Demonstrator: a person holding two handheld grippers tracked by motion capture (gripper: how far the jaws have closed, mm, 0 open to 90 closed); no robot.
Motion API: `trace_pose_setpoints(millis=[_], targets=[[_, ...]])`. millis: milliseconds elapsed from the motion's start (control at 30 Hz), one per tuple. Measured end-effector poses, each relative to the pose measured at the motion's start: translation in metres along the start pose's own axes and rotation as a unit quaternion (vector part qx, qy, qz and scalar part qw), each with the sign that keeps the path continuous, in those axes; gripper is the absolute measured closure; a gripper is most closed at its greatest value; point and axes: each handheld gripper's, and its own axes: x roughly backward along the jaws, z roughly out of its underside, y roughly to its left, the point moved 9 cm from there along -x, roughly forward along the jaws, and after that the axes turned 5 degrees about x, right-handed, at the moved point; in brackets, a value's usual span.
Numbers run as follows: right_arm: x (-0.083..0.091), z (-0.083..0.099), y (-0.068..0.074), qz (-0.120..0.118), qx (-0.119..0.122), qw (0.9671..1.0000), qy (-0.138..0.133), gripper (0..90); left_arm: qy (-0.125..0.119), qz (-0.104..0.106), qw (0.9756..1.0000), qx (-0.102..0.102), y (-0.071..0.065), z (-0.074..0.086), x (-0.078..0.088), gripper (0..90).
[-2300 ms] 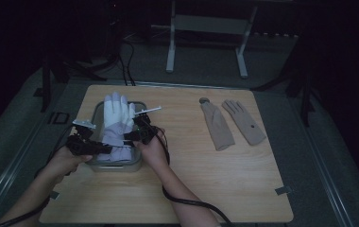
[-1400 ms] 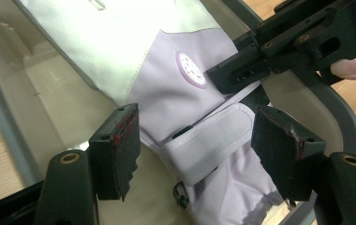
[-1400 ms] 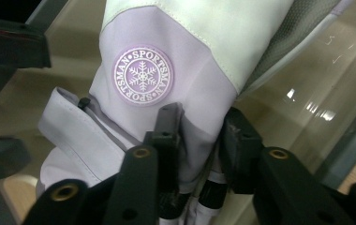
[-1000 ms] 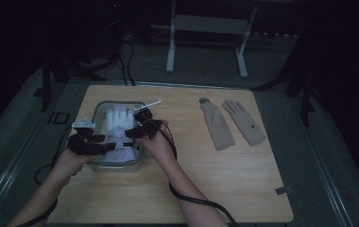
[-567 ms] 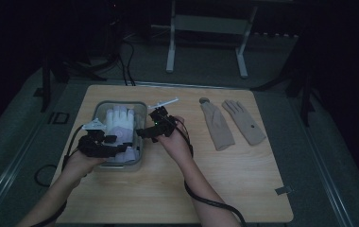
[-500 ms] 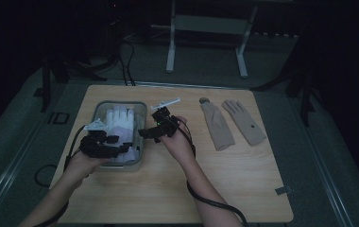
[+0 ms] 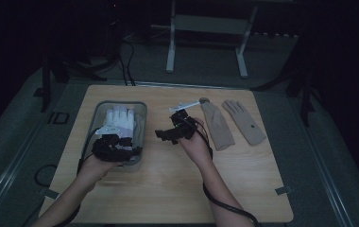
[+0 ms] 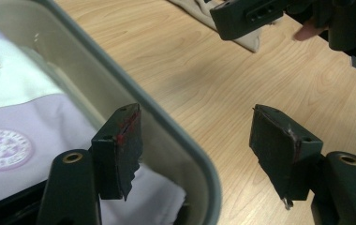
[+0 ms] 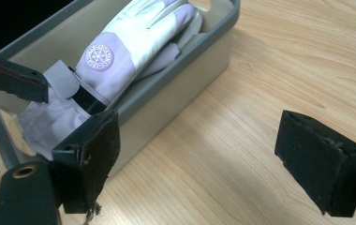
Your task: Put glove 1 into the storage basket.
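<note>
The room was dark around a pale wooden tabletop (image 7: 243, 175). A grey bin (image 7: 141, 124) stood at its left and held white and lilac gloves (image 7: 117, 120), laid flat with the cuffs toward the person, probably so they sat low inside the walls. The left tongs (image 8: 199, 150) were wide open and empty, straddling the bin's near rim. The right tongs (image 9: 199, 159), likewise gaping and empty, hung over bare wood just beside the bin. A tan pair of gloves (image 7: 234, 124) lay well apart, seemingly next for packing.
</note>
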Motion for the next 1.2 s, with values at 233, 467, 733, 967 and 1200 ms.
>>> trace_pose_setpoints(millis=[233,467,733,967,1200], targets=[[0.019,0.01,-0.014,0.012,0.002,0.9999,-0.01,14.0,0.013,0.006,0.9996,-0.024,-0.02,-0.001,-0.011,22.7],[0.039,0.019,-0.027,0.02,0.002,0.9994,-0.027,13.9,0.005,0.01,0.9985,-0.054,-0.043,0.005,-0.034,10.2],[0.056,0.037,-0.051,0.043,-0.007,0.9985,-0.032,14.0,-0.027,0.024,0.9963,-0.078,-0.066,0.005,-0.051,9.3],[0.064,0.057,-0.071,0.052,-0.023,0.998,-0.026,13.9,-0.008,0.039,0.9948,-0.094,-0.078,0.024,-0.07,9.3],[0.071,0.075,-0.092,0.066,-0.027,0.9971,-0.028,13.8,-0.008,0.05,0.995,-0.086,-0.08,0.047,-0.087,9.3]])
